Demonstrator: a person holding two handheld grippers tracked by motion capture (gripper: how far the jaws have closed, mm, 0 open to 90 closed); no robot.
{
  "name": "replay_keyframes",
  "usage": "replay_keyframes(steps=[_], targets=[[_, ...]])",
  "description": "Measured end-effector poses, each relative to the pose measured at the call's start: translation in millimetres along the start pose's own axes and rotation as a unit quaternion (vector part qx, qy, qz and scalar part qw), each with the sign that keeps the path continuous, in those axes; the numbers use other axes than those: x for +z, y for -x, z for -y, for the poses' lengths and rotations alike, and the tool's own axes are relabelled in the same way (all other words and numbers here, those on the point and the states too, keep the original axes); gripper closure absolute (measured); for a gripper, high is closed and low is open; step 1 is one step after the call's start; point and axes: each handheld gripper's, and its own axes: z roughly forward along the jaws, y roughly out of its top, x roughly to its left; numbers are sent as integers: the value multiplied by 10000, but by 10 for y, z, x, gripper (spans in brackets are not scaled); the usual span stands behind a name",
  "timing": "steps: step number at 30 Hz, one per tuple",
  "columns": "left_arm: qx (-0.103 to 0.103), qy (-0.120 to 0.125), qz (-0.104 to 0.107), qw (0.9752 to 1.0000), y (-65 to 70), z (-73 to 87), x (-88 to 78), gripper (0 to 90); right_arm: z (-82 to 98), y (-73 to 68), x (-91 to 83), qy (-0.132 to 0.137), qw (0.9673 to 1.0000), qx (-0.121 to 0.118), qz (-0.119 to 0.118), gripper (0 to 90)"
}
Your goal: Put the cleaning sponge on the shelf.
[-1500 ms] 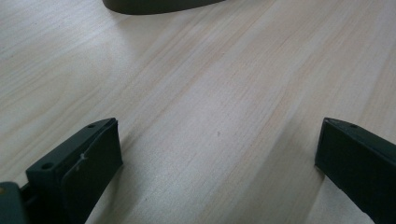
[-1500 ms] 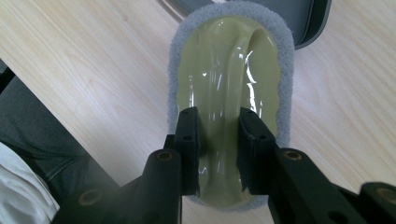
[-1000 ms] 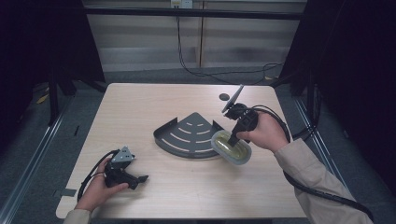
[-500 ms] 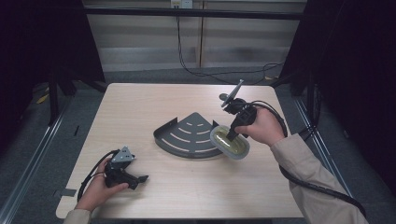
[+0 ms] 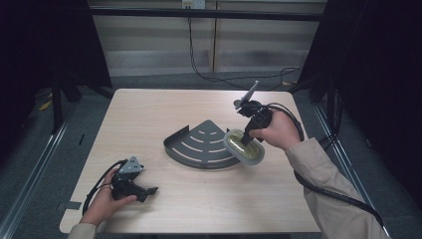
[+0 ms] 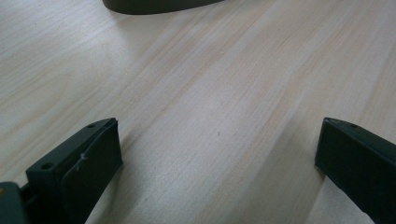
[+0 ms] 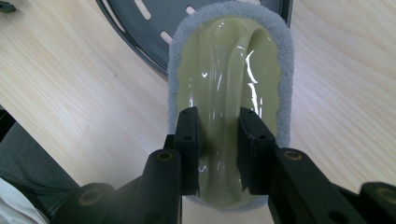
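A dark grey fan-shaped slotted rack point(image 5: 201, 144) lies at the table's middle; its curved edge point(image 7: 135, 28) also shows in the right gripper view. My right gripper point(image 5: 244, 141) is shut on the raised handle of an oval scrub pad point(image 5: 244, 147) with a pale yellow-green top and grey fibre rim point(image 7: 233, 93). The pad hangs tilted over the rack's right edge. My left gripper point(image 5: 149, 191) rests low on the table near the front left, its jaws point(image 6: 219, 154) wide open over bare wood.
The light wood table point(image 5: 149, 114) has bare room at the back and left. A small dark round object point(image 5: 238, 104) lies behind the right hand. Cables trail from both grippers. Dark curtains and metal rails flank the table.
The right hand has shifted slightly toward the back of the table with the scrub pad, keeping it at the rack's right edge. The left hand has stayed put.
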Motion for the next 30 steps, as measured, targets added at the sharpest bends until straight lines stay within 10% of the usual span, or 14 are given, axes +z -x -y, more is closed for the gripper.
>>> replay_keyframes(steps=[30], targets=[[-2, -7, 6, 10000, 1, -1, -1, 1, -330, 94, 56, 66, 9998, 24, 196, 718]])
